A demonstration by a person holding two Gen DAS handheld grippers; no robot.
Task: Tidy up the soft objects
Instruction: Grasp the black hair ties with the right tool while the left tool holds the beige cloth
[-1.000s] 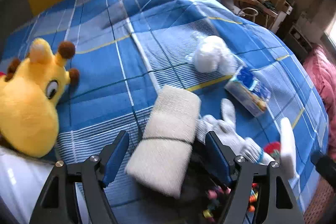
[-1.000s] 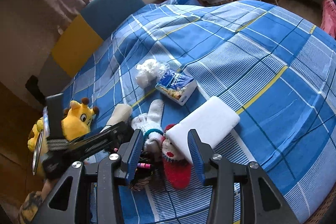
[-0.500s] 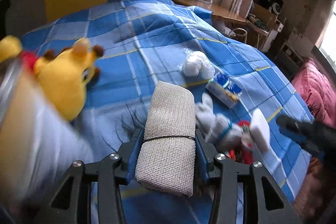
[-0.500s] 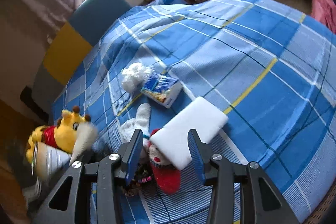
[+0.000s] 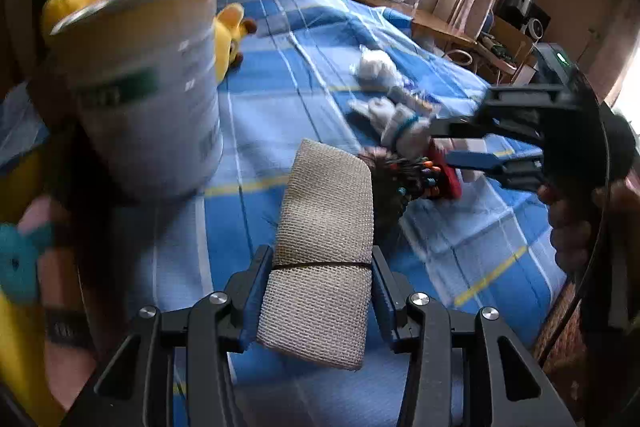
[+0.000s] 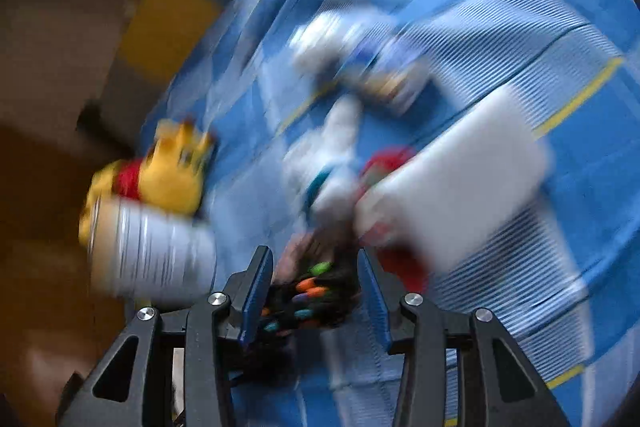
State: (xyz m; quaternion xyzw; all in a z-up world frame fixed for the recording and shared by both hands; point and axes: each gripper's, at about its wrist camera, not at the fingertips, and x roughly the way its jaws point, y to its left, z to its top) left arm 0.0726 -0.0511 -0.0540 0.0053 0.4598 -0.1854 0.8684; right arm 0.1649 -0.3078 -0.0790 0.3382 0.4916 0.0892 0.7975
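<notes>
My left gripper [image 5: 320, 255] is shut on a beige rolled cloth [image 5: 326, 211] tied with a dark band, and holds it above the blue checked bed [image 5: 272, 99]. A white can [image 5: 148, 87] looms close on the left. My right gripper [image 6: 314, 259] stands open over a dark tangle with coloured beads [image 6: 312, 291], which lies between its fingers. The left wrist view shows that right gripper [image 5: 440, 143] beside the dark tangle [image 5: 400, 183] and a red sock [image 5: 446, 183]. A white foam block [image 6: 452, 187] and a white glove [image 6: 328, 163] lie just beyond. The right wrist view is blurred.
A yellow plush toy [image 5: 228, 31] lies behind the can. A bagged white ball [image 5: 376, 67] sits farther up the bed. A desk and shelves [image 5: 500, 39] line the right wall. A person's hand [image 5: 572, 227] holds the right gripper near the bed's edge.
My left gripper has shut on the beige roll, lifted it and carried it left toward the can. My right gripper has dipped down over the dark beaded tangle.
</notes>
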